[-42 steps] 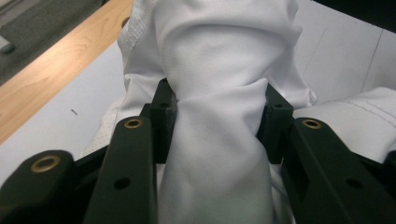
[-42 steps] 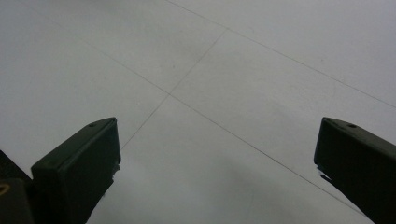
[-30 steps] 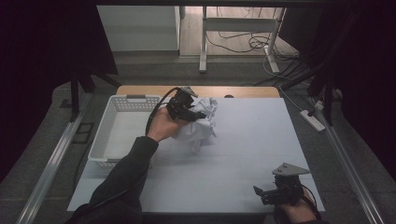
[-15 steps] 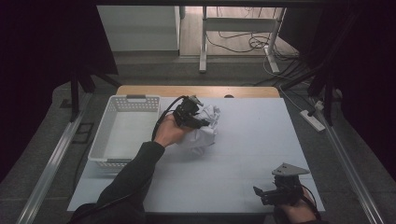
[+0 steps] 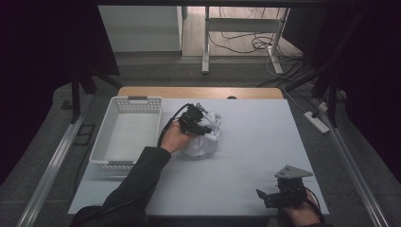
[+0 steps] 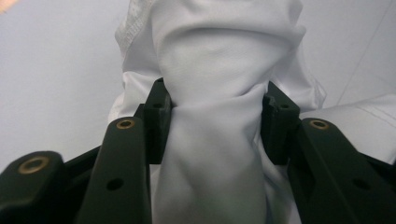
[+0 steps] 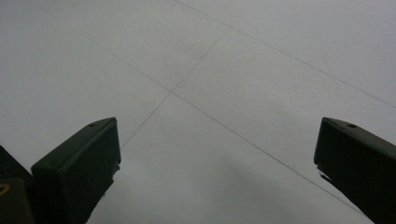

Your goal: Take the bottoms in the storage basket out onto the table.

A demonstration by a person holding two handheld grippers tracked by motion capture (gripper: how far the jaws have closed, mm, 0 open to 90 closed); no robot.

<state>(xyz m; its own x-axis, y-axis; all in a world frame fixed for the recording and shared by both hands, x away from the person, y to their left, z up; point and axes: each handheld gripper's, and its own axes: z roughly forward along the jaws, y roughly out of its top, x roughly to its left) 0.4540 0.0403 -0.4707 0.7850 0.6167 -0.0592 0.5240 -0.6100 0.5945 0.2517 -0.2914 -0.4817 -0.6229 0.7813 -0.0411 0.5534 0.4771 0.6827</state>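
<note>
Bunching between the left hand-held gripper [image 6: 212, 116] pads, white cloth [image 6: 219, 56] (pinched).

One white cloth [image 5: 204, 139], one basket [image 5: 124, 137], two grippers, seemingly

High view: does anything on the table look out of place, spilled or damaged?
Nothing damaged or spilled. The white cloth lies crumpled in a heap beside the white basket, a bunched fold between the left gripper's jaws, which have just been opening. The right gripper is open over bare table.
</note>
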